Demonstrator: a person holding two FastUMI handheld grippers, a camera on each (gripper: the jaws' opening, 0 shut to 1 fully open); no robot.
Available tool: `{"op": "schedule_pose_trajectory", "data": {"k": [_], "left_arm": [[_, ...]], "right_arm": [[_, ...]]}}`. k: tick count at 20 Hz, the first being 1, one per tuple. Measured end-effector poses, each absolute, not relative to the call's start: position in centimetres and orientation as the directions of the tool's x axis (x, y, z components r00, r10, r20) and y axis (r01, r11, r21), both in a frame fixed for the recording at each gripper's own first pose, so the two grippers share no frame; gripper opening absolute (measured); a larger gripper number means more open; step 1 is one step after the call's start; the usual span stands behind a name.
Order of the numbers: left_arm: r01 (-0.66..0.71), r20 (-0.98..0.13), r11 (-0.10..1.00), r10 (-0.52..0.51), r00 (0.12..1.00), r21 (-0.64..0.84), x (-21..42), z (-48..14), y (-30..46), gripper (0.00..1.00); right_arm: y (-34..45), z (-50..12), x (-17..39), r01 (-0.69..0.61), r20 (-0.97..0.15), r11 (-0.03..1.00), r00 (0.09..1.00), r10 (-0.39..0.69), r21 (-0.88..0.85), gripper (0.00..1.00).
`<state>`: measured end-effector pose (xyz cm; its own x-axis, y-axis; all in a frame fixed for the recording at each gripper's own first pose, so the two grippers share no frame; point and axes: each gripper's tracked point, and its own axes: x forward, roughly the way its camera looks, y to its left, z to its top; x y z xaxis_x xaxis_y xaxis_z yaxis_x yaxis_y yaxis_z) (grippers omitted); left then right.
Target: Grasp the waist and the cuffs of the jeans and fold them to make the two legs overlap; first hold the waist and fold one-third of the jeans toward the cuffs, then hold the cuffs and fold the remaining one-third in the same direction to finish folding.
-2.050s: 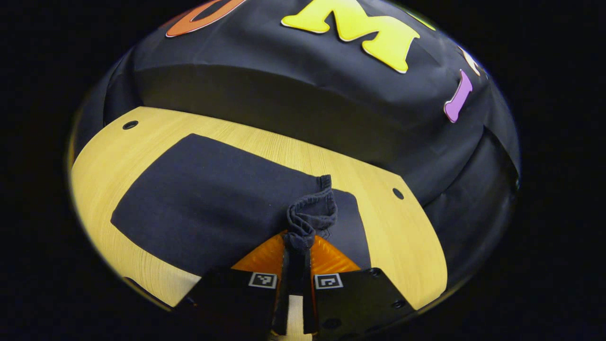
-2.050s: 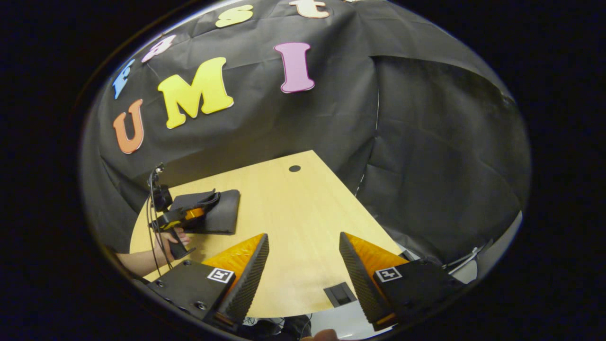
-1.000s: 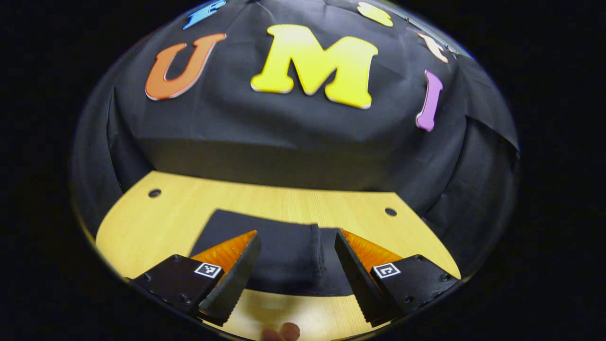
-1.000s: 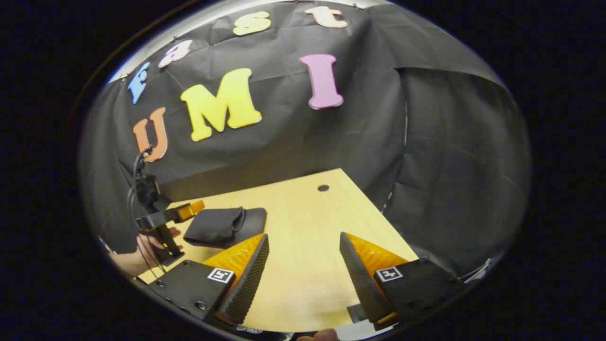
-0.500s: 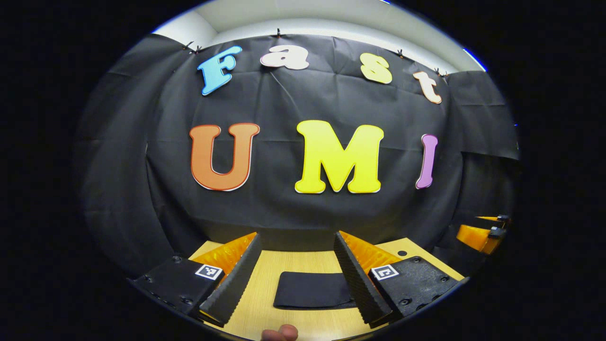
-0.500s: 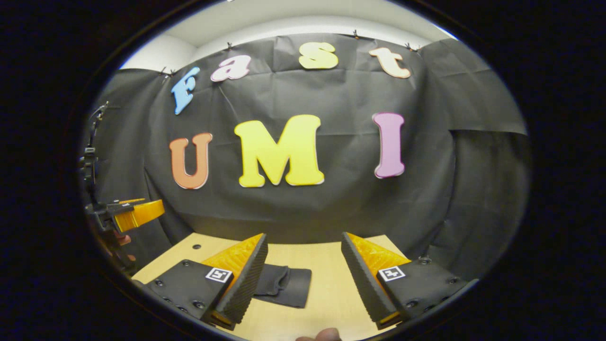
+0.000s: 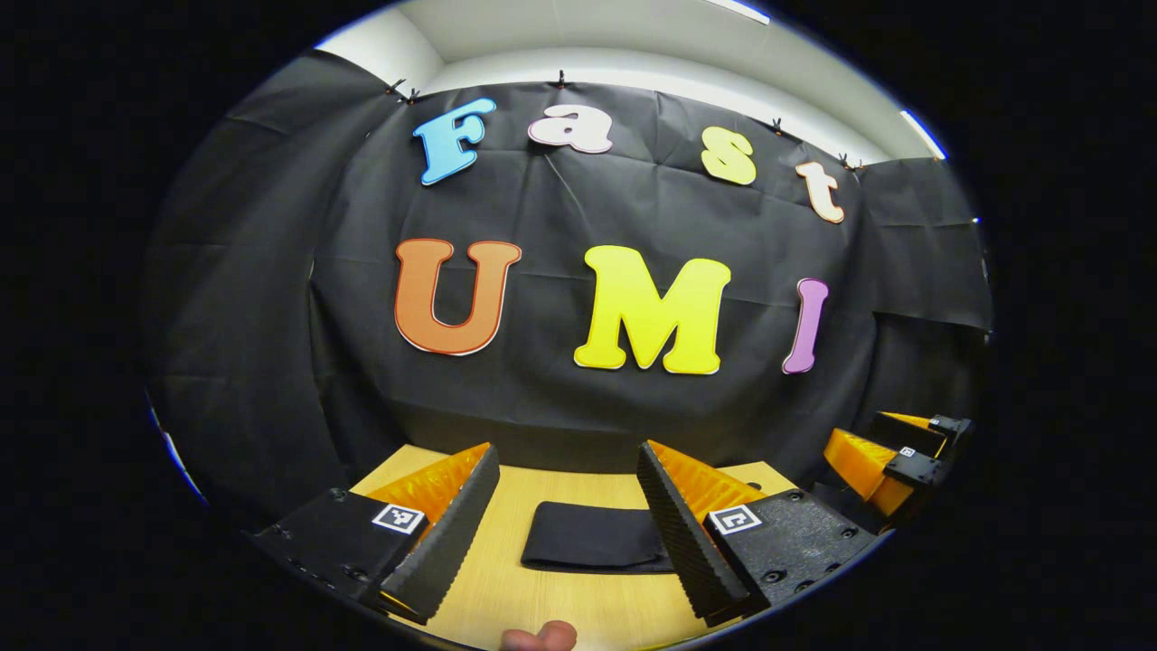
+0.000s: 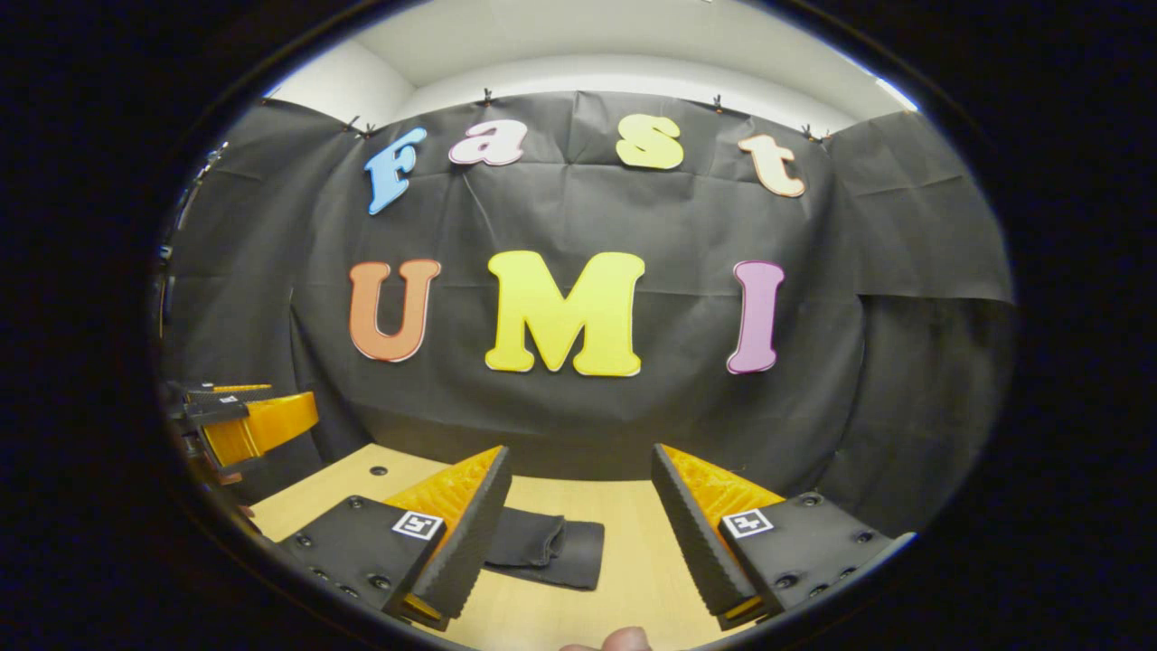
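Jeans lie folded, compact, lower centre on worktop. Left claw and right claw both released, lifted clear. Fabric soft, limp, probably thick at folds; pinch edges.

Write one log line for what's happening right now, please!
jeans: folded, flat on table | left gripper: open, above table, off jeans | right gripper: open, holding nothing | stage: fold looks finished
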<state>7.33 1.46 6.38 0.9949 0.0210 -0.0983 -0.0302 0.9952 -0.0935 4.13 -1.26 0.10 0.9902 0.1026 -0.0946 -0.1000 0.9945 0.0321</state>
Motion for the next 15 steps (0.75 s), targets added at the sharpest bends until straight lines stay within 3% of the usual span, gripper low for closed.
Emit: {"op": "schedule_pose_trajectory", "data": {"k": [1,5,15], "left_arm": [[-0.028,-0.089,0.996,0.021,0.996,-0.082,7.2,6.3,1.4,0.98],[-0.012,-0.087,0.997,0.006,0.996,-0.077,6.5,6.6,0.7,0.98],[-0.004,-0.095,0.997,-0.003,0.995,-0.074,6.5,6.6,0.3,0.98]], "right_arm": [[-1.4,0.1,4.0,-0.091,-0.103,0.995,0.990,0.094,0.035,0.96],[-2.4,0.0,3.8,-0.059,-0.106,0.997,0.992,0.065,0.056,0.93],[-1.2,0.8,3.5,-0.098,-0.080,0.994,0.992,0.101,0.038,0.93]]}}
